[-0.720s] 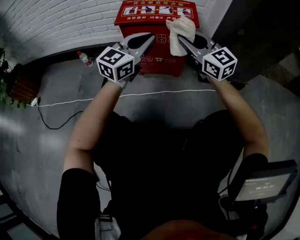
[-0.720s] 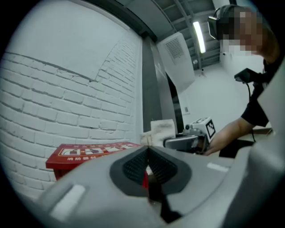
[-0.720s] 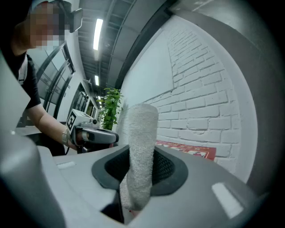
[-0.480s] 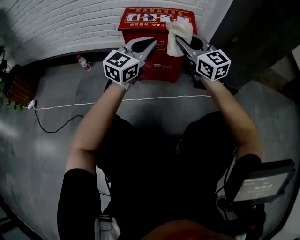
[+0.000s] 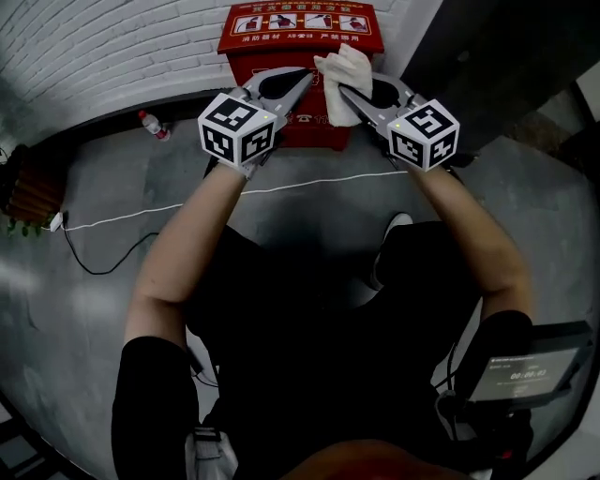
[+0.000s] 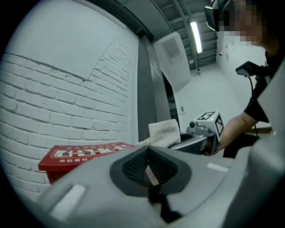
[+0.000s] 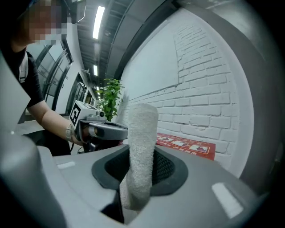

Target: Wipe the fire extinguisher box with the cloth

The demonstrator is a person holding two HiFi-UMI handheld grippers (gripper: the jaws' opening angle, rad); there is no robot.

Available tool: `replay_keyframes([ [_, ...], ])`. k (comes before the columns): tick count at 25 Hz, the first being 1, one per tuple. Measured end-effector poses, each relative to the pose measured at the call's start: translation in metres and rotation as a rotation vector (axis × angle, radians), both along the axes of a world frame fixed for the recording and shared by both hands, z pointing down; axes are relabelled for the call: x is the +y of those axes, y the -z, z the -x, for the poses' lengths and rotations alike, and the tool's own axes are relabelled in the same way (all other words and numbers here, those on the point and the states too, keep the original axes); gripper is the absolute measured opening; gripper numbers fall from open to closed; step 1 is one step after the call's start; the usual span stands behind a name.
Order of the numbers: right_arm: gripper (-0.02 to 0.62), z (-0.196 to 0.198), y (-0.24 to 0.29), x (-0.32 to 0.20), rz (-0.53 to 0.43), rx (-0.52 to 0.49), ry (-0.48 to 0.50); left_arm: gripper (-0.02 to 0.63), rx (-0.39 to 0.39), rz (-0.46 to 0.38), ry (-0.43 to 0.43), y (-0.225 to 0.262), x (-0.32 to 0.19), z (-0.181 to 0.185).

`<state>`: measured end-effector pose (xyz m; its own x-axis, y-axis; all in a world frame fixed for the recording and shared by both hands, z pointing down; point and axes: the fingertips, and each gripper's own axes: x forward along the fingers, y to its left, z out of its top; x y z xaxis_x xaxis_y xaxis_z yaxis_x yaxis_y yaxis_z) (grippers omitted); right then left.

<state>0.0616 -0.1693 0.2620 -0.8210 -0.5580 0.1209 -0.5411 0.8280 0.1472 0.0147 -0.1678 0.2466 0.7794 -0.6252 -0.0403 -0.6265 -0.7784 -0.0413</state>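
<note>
The cloth [image 5: 343,75] hides part of the fire extinguisher box [image 5: 248,64] front. The lid print [image 5: 300,22] is too small to read.

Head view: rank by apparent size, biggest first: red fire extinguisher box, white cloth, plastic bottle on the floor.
1. red fire extinguisher box
2. white cloth, held in front of the box
3. clear plastic bottle, plainly smallest

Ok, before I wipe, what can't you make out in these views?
- Head view: whether the cloth presses on the fire extinguisher box or hangs clear of it; the two overlap and no view shows the contact.
- Head view: the box's front, largely covered by the left gripper, the right gripper and the cloth.
- All views: the lid's print, too small or too oblique.
- Head view: the plastic bottle, too small to tell its contents.
</note>
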Motion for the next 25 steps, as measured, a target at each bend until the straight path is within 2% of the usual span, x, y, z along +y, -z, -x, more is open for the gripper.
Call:
replay_keyframes([
  [7, 0.11, -0.017, -0.012, 0.001, 0.026, 0.026, -0.069, 0.0, 0.034, 0.039, 0.005, -0.011, -0.02, -0.009],
  [12, 0.109, -0.031, -0.014, -0.014, 0.023, 0.047, -0.138, 0.0, 0.03, 0.043, 0.016, -0.012, -0.032, -0.014],
  [17, 0.109, -0.053, 0.014, -0.059, 0.031, 0.019, -0.23, 0.0, -0.006, 0.017, 0.068, 0.013, -0.055, -0.014],
  [25, 0.109, -0.065, 0.059, -0.146, -0.07, 0.146, -0.219, 0.0, -0.062, -0.009, 0.127, 0.047, -0.123, -0.028],
])
